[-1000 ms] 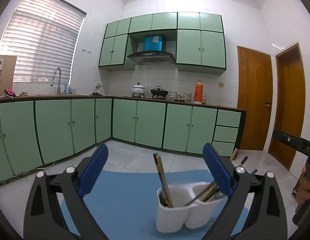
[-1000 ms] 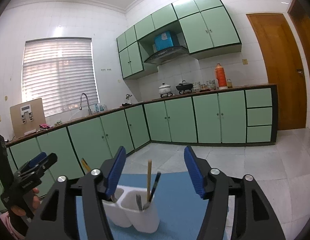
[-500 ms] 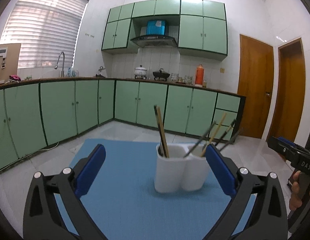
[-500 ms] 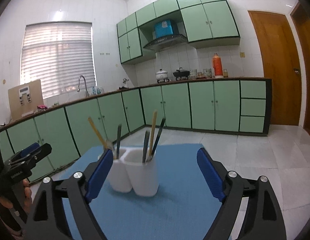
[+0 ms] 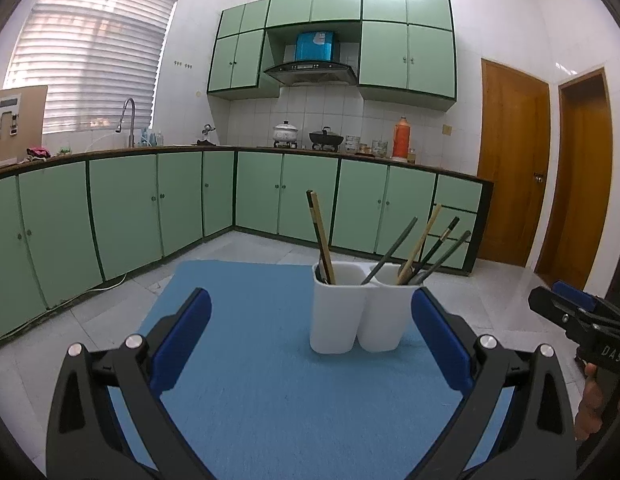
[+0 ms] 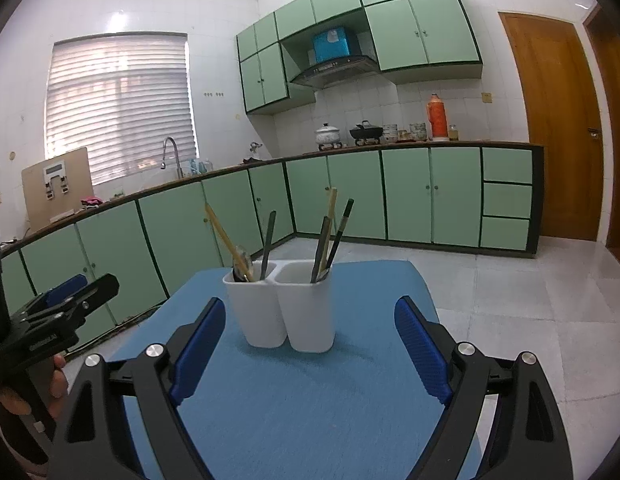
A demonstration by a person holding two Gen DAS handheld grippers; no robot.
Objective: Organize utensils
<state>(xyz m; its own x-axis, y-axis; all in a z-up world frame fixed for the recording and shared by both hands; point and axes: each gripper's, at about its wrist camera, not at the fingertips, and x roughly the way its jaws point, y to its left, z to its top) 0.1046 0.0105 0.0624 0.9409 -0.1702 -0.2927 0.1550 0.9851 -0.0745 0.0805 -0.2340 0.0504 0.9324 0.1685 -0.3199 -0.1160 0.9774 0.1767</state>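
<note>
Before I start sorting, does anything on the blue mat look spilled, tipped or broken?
Nothing stands out. The white two-compartment plastic holder stands upright on the blue mat, with chopsticks and utensils leaning loosely in both compartments.

Left gripper [image 5: 310, 340]: black angular frame, two fingers [image 5: 182, 340] faced with smooth blue pads, a pair of round silver screws behind each pad.

Right gripper [image 6: 310, 348]: same black frame; blue pads bear a fine dotted texture; silver screws likewise paired. White lettering "DAS" shows on its black body, outboard of the left tongs.
</note>
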